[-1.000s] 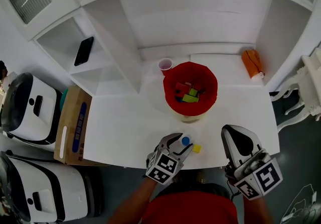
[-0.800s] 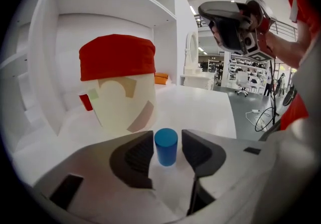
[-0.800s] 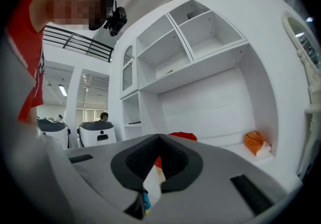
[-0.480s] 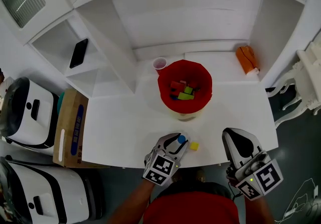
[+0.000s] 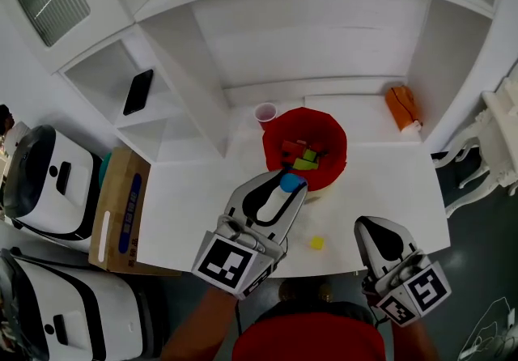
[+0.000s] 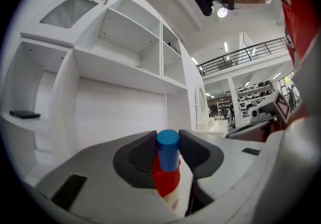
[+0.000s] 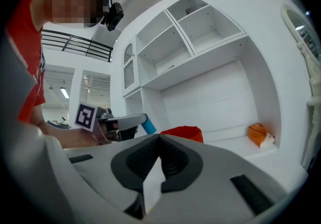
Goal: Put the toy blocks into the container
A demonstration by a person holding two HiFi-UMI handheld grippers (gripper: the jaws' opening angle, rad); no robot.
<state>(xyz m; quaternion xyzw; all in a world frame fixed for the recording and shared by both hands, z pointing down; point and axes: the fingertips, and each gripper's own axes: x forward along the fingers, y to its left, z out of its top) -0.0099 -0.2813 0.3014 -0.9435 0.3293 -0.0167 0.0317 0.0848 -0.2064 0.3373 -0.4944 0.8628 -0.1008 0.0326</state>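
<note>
Left gripper (image 5: 289, 187) is now clamped on the blue cylinder block (image 5: 291, 181), raised off the table (image 5: 202, 214) to the red container (image 5: 340, 141) rim and ready for release; the yellow block (image 5: 316, 243) stays behind, and the right gripper (image 5: 379, 231) is closed, empty.

The red round container (image 5: 337, 141) stands on the white table (image 5: 388, 185), a pink cup (image 5: 265, 113) just far-left, perhaps touching; a yellow block (image 5: 316, 243) lies nearer.

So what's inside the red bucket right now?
A red block and a green block show in the bucket, with smaller pieces between them that I can't tell apart. The left gripper, holding a blue cylinder, covers the near-left part.
</note>
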